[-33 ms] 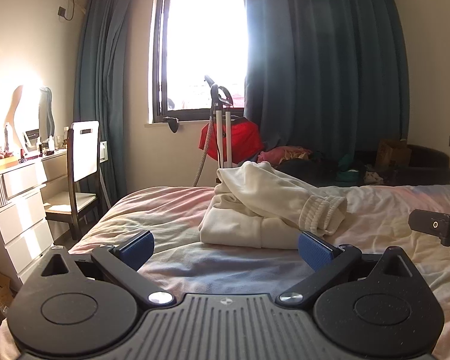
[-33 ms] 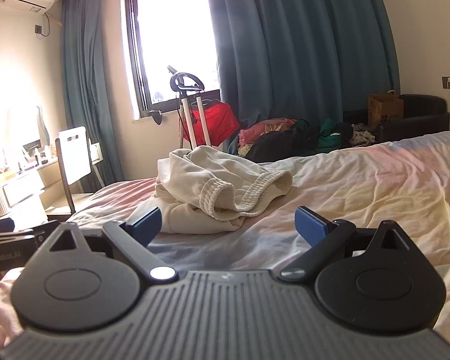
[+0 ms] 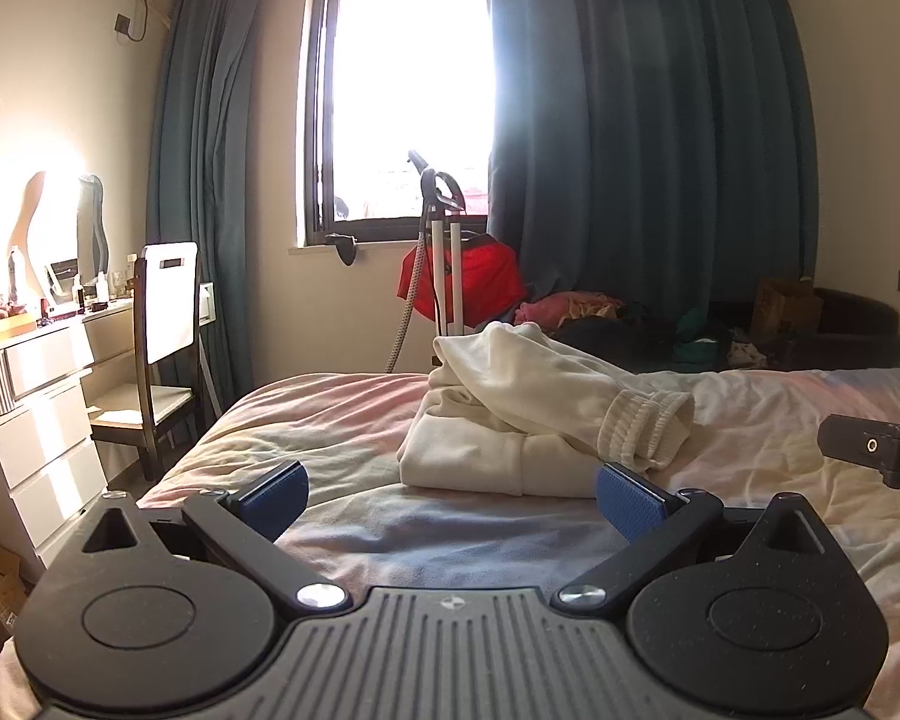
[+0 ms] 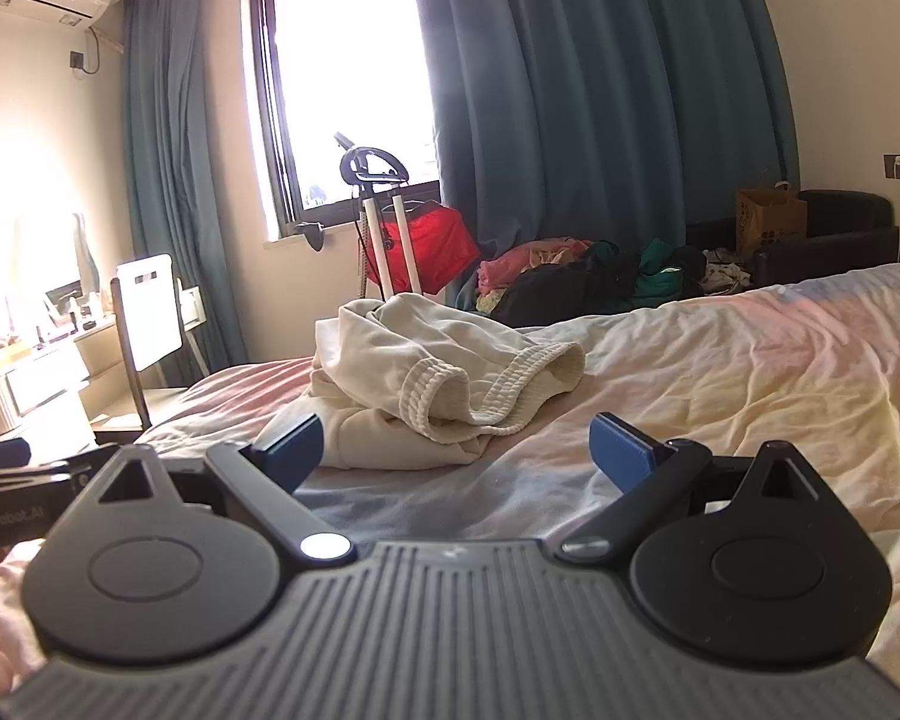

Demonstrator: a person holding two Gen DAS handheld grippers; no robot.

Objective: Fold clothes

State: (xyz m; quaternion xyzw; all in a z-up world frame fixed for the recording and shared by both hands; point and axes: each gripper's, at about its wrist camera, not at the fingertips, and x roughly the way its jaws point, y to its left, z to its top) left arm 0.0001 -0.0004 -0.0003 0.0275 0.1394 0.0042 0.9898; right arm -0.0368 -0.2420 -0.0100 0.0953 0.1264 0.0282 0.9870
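A cream sweatshirt [image 3: 510, 420] lies roughly folded on the bed [image 3: 330, 420], with a ribbed cuffed sleeve draped over the top toward the right. It also shows in the right wrist view [image 4: 426, 384]. My left gripper [image 3: 450, 495] is open and empty, low over the sheet just in front of the garment. My right gripper [image 4: 456, 453] is open and empty, also just short of the garment, to its right. The right gripper's body shows at the right edge of the left wrist view [image 3: 876, 456].
A chair [image 3: 162, 324] and white dresser [image 3: 30, 396] stand left of the bed. A garment steamer [image 3: 444, 252] with a red cloth stands under the window. A pile of clothes [image 4: 582, 276] and a dark sofa [image 4: 822, 240] lie beyond the bed.
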